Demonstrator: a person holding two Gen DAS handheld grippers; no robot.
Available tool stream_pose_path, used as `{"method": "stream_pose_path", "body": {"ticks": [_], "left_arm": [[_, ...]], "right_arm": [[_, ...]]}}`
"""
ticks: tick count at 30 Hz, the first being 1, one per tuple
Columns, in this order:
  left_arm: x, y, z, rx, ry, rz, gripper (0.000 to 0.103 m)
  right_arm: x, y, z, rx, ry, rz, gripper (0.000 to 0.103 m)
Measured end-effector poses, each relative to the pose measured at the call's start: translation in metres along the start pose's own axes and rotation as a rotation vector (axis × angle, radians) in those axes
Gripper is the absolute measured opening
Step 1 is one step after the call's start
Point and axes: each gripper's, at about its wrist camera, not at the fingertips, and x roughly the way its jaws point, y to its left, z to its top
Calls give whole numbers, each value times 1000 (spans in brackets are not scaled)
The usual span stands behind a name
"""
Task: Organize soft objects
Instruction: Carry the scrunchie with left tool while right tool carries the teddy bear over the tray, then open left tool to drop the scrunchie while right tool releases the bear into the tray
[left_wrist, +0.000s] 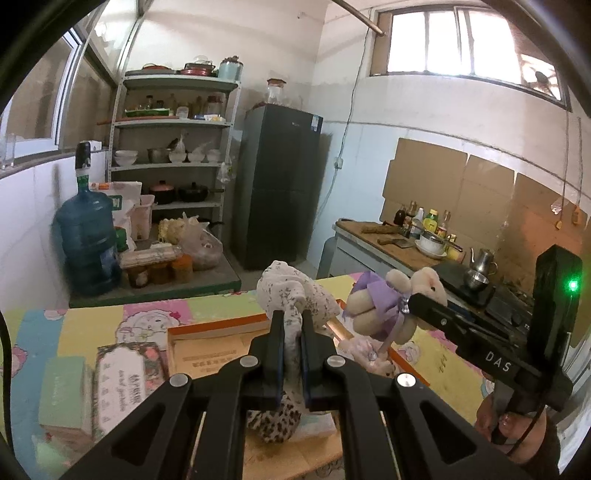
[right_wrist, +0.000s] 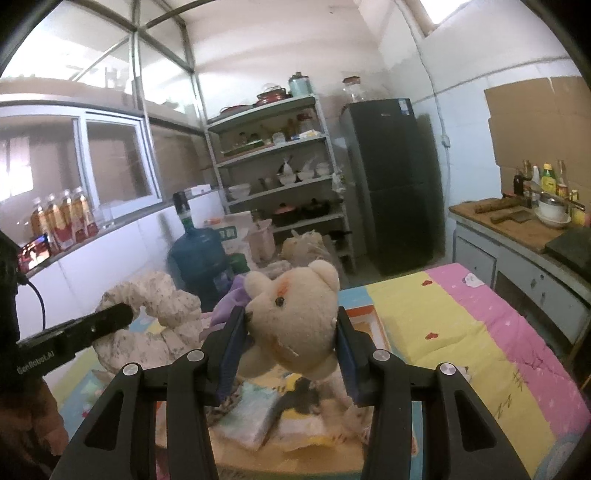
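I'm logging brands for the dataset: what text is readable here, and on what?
"DAS": white letters on the black right gripper body.
"GenRobot.AI": side of the black left gripper body, barely legible.
Orange-rimmed cardboard box print and floral card lettering: too blurred.

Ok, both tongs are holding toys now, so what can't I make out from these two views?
- Left wrist view: the cardboard box interior, mostly hidden behind the left tongs and the floral cloth toy they grip.
- Left wrist view: the bear has its face turned away.
- Right wrist view: the bear's body, hidden behind its head in the right tongs.
- Right wrist view: the soft pile below, blurred and partly covered.
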Motion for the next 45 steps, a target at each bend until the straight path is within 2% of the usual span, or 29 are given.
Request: {"method": "stream_pose_path", "body": {"ticks": [13,29,35,40,43,44,45], "left_arm": [[63,1,4,-45,70,42,7],[134,29,-12,-139,249,151,7],[147,40,-20,-194,301,139,11],[155,45,-24,-228,341,116,29],[153,45,-25,-235,342,130,62],[152,45,-25,-237,336,127,69],[149,45,-24,-241,326,123,69]], "right_arm": [[44,-28,10,45,52,-5,48],[130,-42,-8,73,261,-28,48],[146,-43,-14,68,313,-31,48],[152,-42,-18,63,349,-37,51],[153,-43,-18,73,358,-35,51],[153,-43,-19,76,359,-34,52],[152,-45,-19,80,360,-34,53]]}}
